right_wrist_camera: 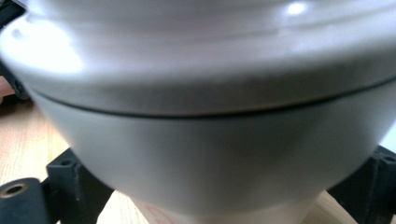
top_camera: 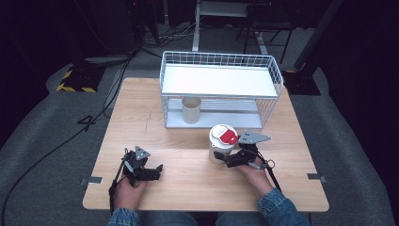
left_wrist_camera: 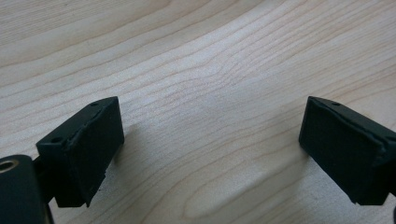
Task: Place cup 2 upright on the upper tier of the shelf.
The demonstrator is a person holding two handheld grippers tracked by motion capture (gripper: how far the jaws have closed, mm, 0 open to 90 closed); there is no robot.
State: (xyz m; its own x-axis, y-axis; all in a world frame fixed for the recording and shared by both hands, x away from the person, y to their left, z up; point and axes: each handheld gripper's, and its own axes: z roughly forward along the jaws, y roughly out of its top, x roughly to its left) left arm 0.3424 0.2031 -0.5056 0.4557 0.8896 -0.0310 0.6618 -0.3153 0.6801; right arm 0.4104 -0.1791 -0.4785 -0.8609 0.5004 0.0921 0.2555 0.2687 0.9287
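Both grippers are black: the left gripper [top_camera: 159, 170] and the right gripper [top_camera: 217, 156] each carry a grey three-cornered plate on top and trail a black cable. In the left gripper view the blocky matte jaws show small screw holes near their tips. The person wears blue denim sleeves [top_camera: 277, 203], cuffed at the wrists.

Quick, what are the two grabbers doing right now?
Left gripper: open, nothing between its jaws.
Right gripper: jaws around the white lidded cup; a firm grip cannot be told.
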